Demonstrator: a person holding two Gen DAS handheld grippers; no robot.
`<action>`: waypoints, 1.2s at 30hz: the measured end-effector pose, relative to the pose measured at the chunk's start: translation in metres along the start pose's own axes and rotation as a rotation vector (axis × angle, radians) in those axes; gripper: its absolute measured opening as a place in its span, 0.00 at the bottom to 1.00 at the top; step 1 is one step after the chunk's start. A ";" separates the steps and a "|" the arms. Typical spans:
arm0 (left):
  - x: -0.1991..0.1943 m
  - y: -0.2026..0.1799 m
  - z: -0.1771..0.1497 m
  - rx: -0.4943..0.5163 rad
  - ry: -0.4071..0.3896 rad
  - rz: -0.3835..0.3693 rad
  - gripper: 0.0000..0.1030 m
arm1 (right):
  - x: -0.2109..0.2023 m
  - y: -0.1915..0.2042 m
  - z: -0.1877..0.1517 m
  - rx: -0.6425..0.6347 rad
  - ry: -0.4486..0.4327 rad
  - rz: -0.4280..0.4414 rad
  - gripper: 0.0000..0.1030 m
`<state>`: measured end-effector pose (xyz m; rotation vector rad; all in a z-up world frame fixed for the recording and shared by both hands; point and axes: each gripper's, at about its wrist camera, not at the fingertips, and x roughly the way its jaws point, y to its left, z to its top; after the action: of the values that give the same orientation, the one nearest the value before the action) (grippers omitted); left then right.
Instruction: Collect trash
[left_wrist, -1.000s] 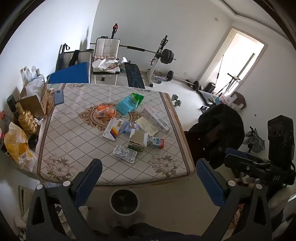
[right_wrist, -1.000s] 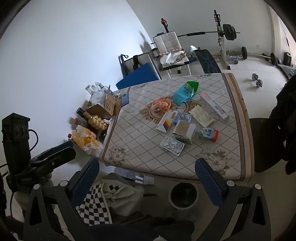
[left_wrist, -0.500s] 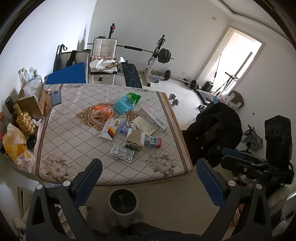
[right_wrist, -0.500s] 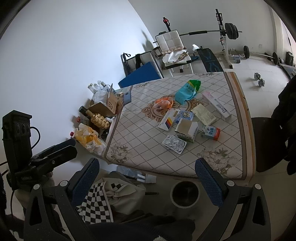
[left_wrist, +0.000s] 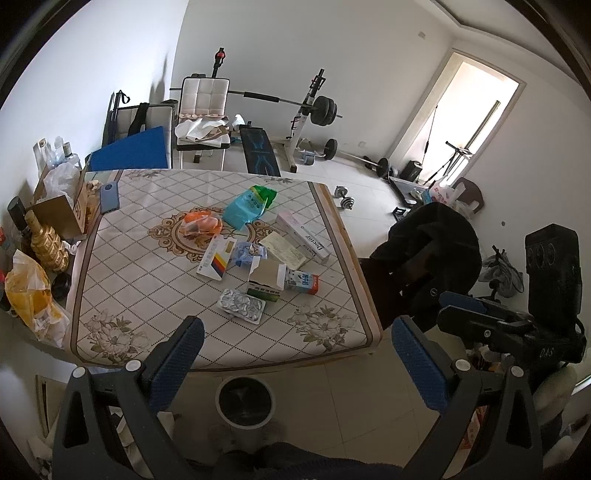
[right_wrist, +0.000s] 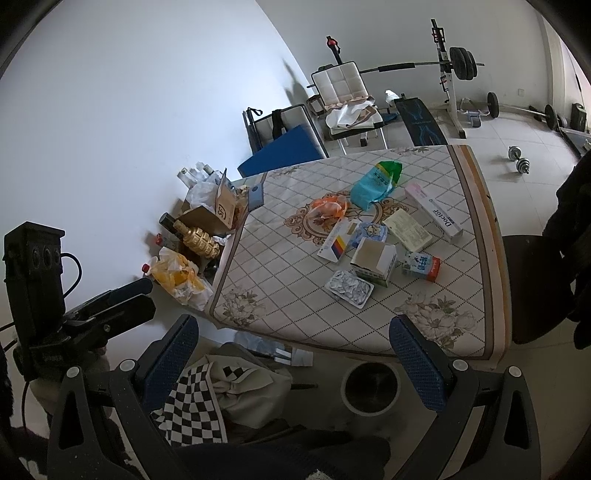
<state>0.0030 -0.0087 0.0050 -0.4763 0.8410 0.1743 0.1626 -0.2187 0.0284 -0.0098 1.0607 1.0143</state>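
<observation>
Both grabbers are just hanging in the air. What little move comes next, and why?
Probably lower the left gripper toward the silver pill pack. It is the piece of trash nearest the table edge, and the bin stands on the floor just below. Both grippers, the right gripper too, are open, holding nothing.

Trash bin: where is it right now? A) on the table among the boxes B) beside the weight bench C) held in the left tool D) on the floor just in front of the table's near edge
D: the trash bin stands on the floor tiles below the near edge of the table, and both tools are open and hold nothing.
</observation>
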 end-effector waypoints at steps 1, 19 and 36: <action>0.000 0.000 0.000 0.001 0.001 0.000 1.00 | 0.000 0.000 0.000 0.000 0.000 0.001 1.00; -0.003 -0.003 0.002 0.002 -0.003 0.004 1.00 | 0.002 0.005 0.001 -0.007 0.004 0.005 1.00; -0.003 -0.003 0.001 0.003 -0.004 0.005 1.00 | 0.001 0.007 0.002 -0.009 0.006 0.009 1.00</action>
<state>0.0024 -0.0110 0.0090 -0.4710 0.8381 0.1790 0.1587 -0.2132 0.0320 -0.0157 1.0623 1.0276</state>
